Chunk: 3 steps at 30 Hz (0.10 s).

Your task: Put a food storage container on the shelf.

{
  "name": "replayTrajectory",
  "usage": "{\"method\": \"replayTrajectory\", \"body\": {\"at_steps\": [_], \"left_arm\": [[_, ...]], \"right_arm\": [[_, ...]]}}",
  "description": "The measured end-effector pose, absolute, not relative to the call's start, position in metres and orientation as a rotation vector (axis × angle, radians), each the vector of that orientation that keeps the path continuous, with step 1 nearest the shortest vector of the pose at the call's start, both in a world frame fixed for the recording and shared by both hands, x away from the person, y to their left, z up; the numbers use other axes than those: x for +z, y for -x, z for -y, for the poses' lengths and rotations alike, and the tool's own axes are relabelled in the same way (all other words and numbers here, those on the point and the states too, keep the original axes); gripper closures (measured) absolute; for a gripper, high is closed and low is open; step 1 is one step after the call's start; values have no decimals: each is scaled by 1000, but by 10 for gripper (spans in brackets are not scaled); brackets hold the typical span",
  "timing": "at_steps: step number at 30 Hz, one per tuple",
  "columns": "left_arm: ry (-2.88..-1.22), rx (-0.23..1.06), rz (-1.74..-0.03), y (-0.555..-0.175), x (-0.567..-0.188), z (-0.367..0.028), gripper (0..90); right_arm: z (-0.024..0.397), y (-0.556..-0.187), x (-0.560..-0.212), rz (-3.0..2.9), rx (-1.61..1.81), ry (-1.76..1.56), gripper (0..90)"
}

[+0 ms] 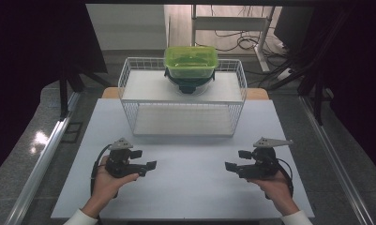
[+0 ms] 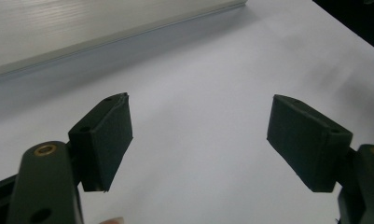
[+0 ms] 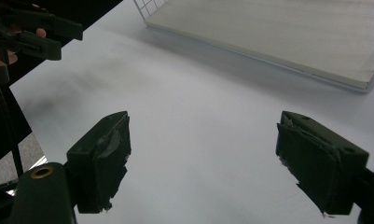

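Dim room with dark curtains at both sides of the high view, grey floor, and a tangle of cables at the upper right behind the furniture. White worktop (image 1: 185,187), rectangular, occupying the lower centre of the frame. Wire rack (image 1: 183,96), white, two-tiered, standing at the far middle of the worktop, its pale lower shelf resting on the surface and its upper shelf fenced by a low wire rim. Green box (image 1: 191,61), translucent with a lid, at the upper centre of the frame, on the back of the rack's upper shelf, sitting on a dark-rimmed clear bowl (image 1: 189,86). Left tool (image 1: 145,159), black, held in a hand at the lower left of the frame, low over the worktop, pointing toward the centre; jaws spread wide with nothing between them, bare white surface showing in the gap in the left gripper view (image 2: 198,140). Right tool (image 1: 237,160), black with a grey three-cornered plate on top, held in a hand at the lower right, pointing toward the centre, well apart from the left one; jaws likewise spread and empty in the right gripper view (image 3: 203,154), with the rack's lower shelf at the upper right of that frame.
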<state>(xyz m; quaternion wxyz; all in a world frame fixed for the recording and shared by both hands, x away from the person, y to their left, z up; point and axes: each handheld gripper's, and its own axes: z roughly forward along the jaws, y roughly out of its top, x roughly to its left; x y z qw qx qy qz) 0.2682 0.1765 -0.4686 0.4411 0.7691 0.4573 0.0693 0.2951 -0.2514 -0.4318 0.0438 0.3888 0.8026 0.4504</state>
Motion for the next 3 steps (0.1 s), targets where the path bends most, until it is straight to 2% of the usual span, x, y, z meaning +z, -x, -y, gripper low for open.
{"method": "replayTrajectory", "body": {"at_steps": [3], "left_arm": [[-1911, 190, -1149, -269, -472, -178, 198]], "right_arm": [[252, -297, -434, -2448, 1387, -1196, 162]]}}
